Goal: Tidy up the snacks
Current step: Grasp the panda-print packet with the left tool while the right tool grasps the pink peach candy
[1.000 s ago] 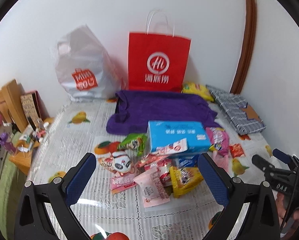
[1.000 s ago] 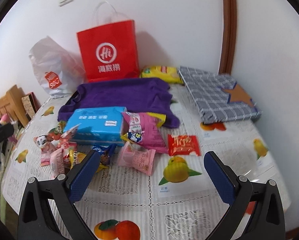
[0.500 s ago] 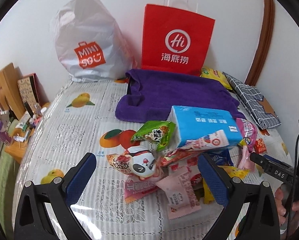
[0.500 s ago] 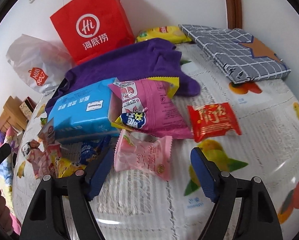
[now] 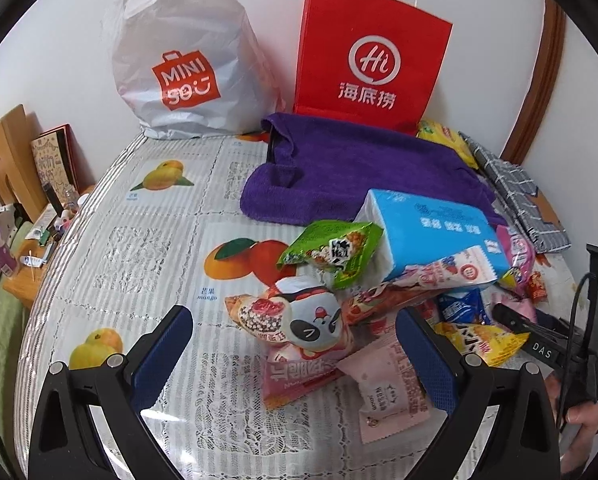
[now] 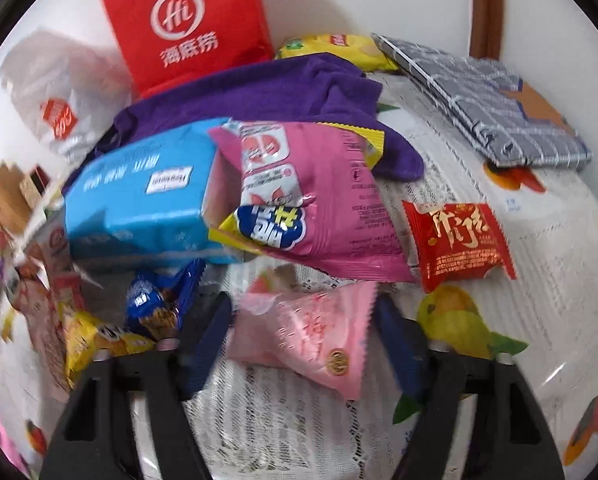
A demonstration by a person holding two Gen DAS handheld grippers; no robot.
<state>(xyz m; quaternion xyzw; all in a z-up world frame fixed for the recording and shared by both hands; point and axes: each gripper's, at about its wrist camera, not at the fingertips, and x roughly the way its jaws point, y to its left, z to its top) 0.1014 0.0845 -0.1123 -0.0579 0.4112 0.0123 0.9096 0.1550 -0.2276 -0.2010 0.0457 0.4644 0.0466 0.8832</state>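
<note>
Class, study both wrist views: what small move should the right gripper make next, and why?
Probably finish closing. The right gripper has just been closing, and the pale pink snack packet lies between its fingers, though contact is unclear. The left gripper hangs open over the pile.

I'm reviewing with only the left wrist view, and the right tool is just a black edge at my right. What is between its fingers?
Observer: A pale pink packet lies between the fingers of the right tool. Its jaws have just been closing; the blur hides whether the pads touch it.
Operator: Is anything hidden behind the blue pack?
Observer: A big pink bag leans against the end of the blue pack.
Operator: And beyond that?
Observer: A red packet lies flat beside the bag.
</note>
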